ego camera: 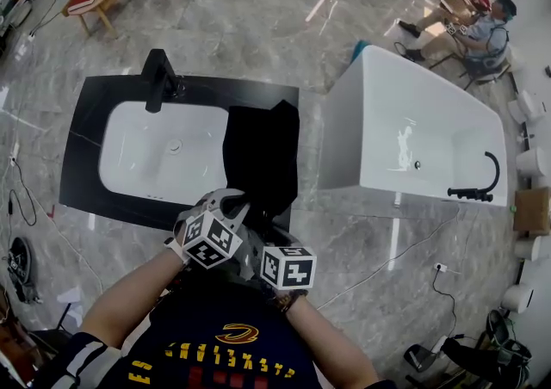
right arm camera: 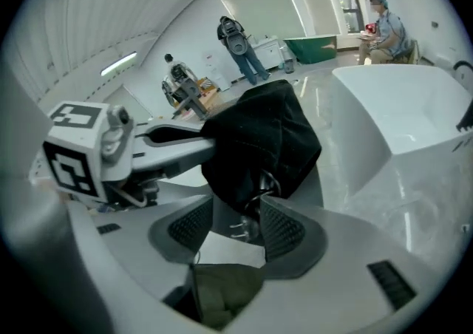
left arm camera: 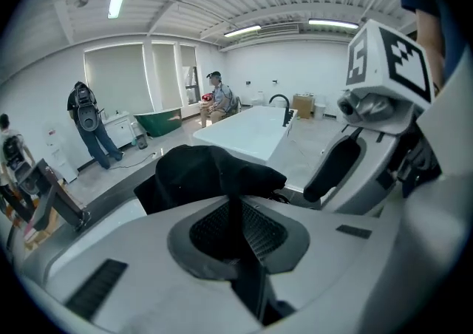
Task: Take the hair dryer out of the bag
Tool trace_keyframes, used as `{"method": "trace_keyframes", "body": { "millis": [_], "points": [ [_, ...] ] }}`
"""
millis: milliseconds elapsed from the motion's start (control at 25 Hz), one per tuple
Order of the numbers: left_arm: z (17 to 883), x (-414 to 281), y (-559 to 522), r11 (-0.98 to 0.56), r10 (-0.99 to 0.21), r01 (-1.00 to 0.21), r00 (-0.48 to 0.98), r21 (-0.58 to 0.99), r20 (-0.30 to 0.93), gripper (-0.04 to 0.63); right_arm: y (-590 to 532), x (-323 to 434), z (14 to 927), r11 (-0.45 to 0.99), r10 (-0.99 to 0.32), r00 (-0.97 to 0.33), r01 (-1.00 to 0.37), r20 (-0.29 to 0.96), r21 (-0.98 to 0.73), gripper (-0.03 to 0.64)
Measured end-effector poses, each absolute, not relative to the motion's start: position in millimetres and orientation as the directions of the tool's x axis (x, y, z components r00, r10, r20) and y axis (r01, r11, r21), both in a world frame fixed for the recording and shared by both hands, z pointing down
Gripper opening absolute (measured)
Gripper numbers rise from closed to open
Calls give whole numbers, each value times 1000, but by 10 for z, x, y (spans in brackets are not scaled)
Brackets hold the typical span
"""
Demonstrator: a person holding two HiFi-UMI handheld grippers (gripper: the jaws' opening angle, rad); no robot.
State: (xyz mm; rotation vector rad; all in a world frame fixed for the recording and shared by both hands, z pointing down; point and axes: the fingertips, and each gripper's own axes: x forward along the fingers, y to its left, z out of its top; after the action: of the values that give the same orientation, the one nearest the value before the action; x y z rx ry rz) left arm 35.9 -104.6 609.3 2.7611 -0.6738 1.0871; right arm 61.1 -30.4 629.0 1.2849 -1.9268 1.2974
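A black cloth bag (ego camera: 263, 151) lies on the dark counter (ego camera: 90, 120), just right of the white basin, and its near edge is drawn toward me. My left gripper (ego camera: 237, 204) is shut on a thin fold of the bag (left arm camera: 199, 174) that runs between its pads (left arm camera: 235, 203). My right gripper (ego camera: 261, 235) sits just right of it, with bunched bag cloth (right arm camera: 259, 140) pinched at its tips (right arm camera: 238, 210). A small shiny curved piece (right arm camera: 270, 181) shows at the bag's edge between those jaws. No hair dryer is in sight; the bag hides its contents.
A white basin (ego camera: 116, 151) with a black faucet (ego camera: 159, 77) takes up the counter's left half. A white bathtub (ego camera: 413, 129) stands to the right across a narrow gap. People are at the room's far side (ego camera: 478, 21), and cables lie on the marble floor (ego camera: 392, 258).
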Motion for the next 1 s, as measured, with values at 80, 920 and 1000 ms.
{"method": "trace_keyframes", "body": {
  "millis": [80, 920, 1000],
  "points": [
    [6078, 394, -1043, -900, -357, -432, 668, -49, 653, 32, -318, 409, 6171, 204, -444, -538, -840, 717, -503, 201],
    [5987, 380, -1124, -874, -396, -485, 681, -26, 616, 31, -1170, 776, 6704, 163, -540, -151, -984, 828, -73, 212],
    [6000, 360, -1146, -871, -395, -491, 678, -19, 620, 31, -1189, 738, 6776, 182, -492, -171, -979, 853, -91, 212]
  ]
}}
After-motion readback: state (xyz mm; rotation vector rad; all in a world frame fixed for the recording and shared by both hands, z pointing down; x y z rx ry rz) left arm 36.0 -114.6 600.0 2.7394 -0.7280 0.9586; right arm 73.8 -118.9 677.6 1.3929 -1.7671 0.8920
